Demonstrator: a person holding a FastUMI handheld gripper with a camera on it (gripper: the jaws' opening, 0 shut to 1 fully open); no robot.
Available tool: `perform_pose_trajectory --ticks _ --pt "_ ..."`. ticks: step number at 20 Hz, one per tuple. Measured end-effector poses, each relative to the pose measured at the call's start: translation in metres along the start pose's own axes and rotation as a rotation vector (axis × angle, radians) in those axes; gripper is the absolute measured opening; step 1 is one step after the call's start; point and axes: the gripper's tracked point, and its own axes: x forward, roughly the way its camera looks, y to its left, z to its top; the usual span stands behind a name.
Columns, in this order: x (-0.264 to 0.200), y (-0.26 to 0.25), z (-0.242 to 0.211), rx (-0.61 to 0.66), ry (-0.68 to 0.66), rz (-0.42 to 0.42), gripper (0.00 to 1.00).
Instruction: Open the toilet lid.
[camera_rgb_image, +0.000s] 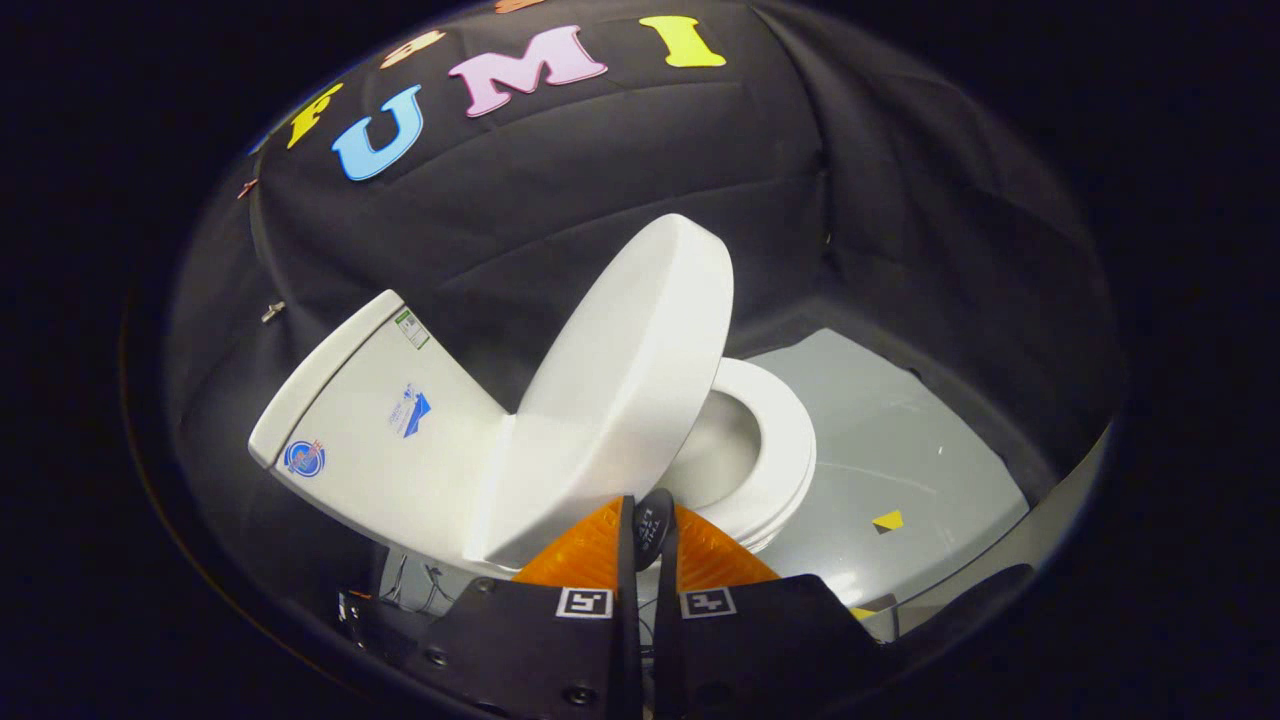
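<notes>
Lid stands raised off the seat, leaning toward the tank, just ahead of the gripper, whose 2 orange fingers sit nearly closed, holding nothing I can make out

Black cloth wall, grey floor.

Grey floor mat w/ small yellow marker; cables by tank.
</notes>
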Motion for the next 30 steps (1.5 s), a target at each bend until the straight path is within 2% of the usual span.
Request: perform_pose_trajectory --ticks 7,11,22,30 --pt "-0.019 0.047 0.017 -0.124 -0.057 -0.041 0.1" --pt "-0.031 0.081 0.025 -0.208 -0.095 -0.021 0.1" --pt "-0.052 0.19 0.028 -0.32 -0.202 0.125 0.1" --pt "-0.052 0.237 0.016 -0.346 -0.211 0.208 0.1"
